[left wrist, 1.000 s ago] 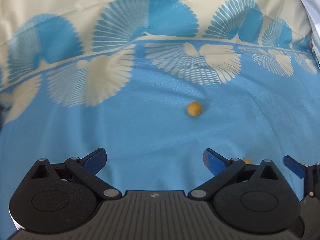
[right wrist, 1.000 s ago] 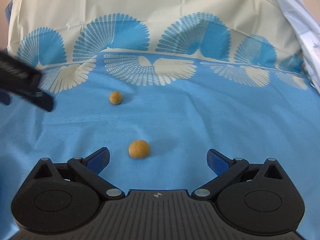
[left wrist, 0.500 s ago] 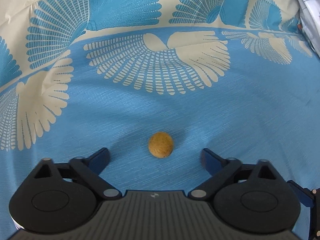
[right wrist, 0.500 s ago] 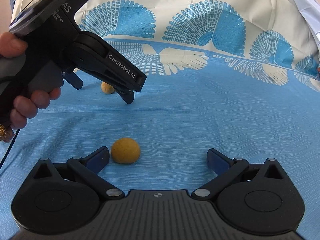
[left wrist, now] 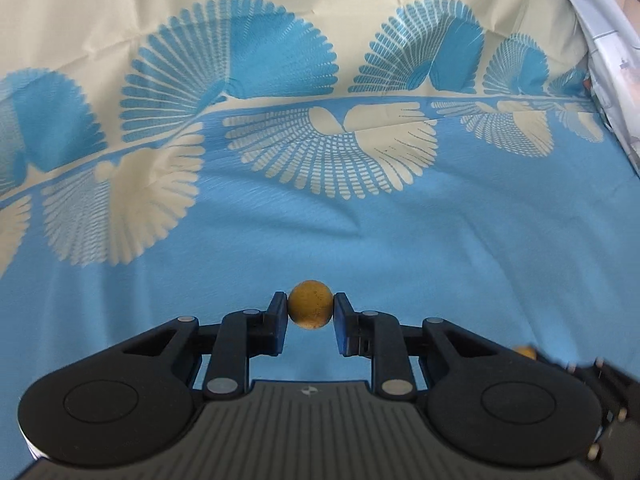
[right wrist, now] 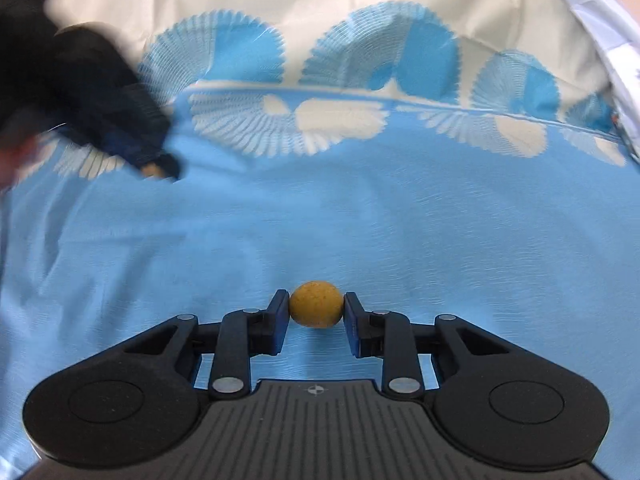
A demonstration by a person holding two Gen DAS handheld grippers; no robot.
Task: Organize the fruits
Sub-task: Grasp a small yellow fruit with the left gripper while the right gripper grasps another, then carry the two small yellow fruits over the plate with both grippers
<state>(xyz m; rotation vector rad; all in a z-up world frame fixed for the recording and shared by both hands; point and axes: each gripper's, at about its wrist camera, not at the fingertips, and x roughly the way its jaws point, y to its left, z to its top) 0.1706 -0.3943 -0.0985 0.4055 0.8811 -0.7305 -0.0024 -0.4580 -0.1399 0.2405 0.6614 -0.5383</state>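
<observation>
My left gripper is shut on a small round yellow-brown fruit and holds it above the blue cloth. My right gripper is shut on a second, like fruit. In the right wrist view the left gripper shows blurred at the far left with its fruit between its tips. In the left wrist view the second fruit peeps out at the lower right beside part of the right gripper.
A blue and cream cloth with fan patterns covers the whole surface. A pale printed fabric lies along the right edge. The person's hand shows blurred at the left.
Both grippers have shut, each on the fruit that lay between its open fingers. Both have lifted off the cloth, and the left one has drawn back toward the left.
</observation>
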